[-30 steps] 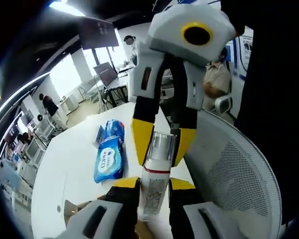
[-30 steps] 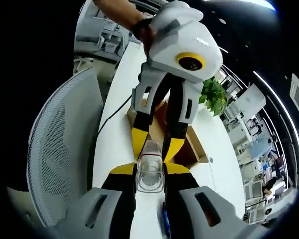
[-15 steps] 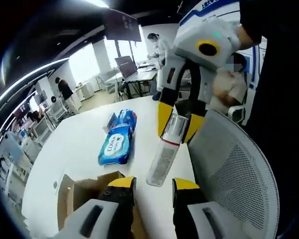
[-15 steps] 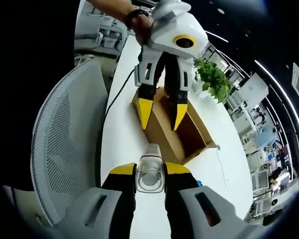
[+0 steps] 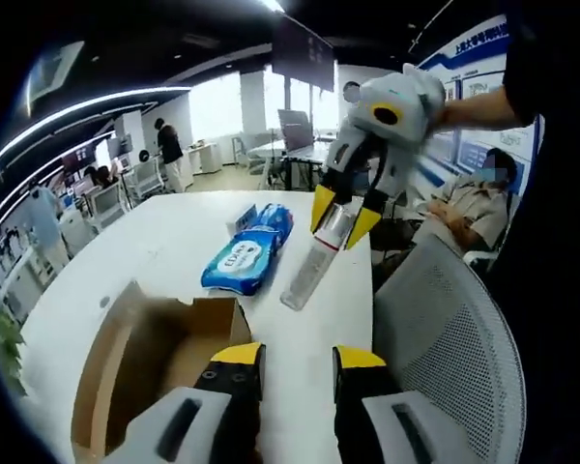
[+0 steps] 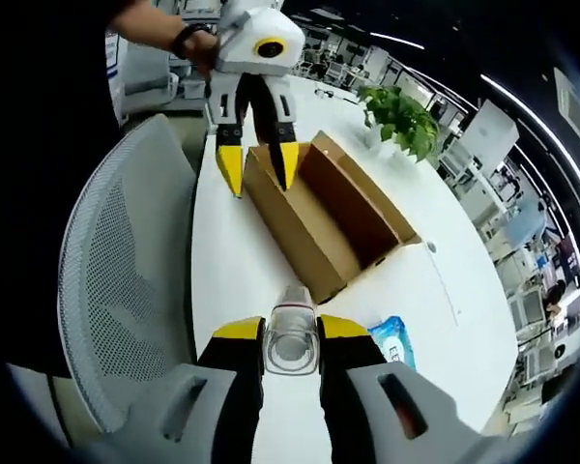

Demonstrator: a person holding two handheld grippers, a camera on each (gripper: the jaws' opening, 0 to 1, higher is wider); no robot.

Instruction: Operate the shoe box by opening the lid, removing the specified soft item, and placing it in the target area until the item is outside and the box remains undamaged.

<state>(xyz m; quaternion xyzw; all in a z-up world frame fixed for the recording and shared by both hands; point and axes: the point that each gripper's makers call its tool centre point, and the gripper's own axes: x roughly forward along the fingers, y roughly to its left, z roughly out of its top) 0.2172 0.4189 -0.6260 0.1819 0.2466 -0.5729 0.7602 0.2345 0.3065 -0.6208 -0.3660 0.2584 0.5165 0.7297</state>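
My right gripper [image 6: 290, 327] is shut on a clear bottle [image 6: 290, 340] with a white label, held over the white table [image 6: 232, 290]. In the left gripper view that bottle [image 5: 309, 266] hangs slanted from the right gripper [image 5: 340, 218], its base close to the tabletop. My left gripper [image 5: 298, 356] stands open with nothing between its fingers, above the near corner of the open cardboard shoe box [image 5: 145, 358]. The right gripper view has the left gripper [image 6: 259, 166] open at the box's [image 6: 329, 217] far end. A blue pack of wipes [image 5: 248, 259] lies flat on the table beyond the box.
A white mesh chair [image 5: 449, 348] stands against the table's side, also the chair [image 6: 116, 280] at left. A potted plant [image 6: 401, 116] sits past the box. A person [image 5: 474, 193] sits behind the chair; others and desks fill the office background.
The left gripper has let go of the bottle and opened. The two grippers have drawn well apart, and the right one keeps the bottle, now lower over the table beside the box.
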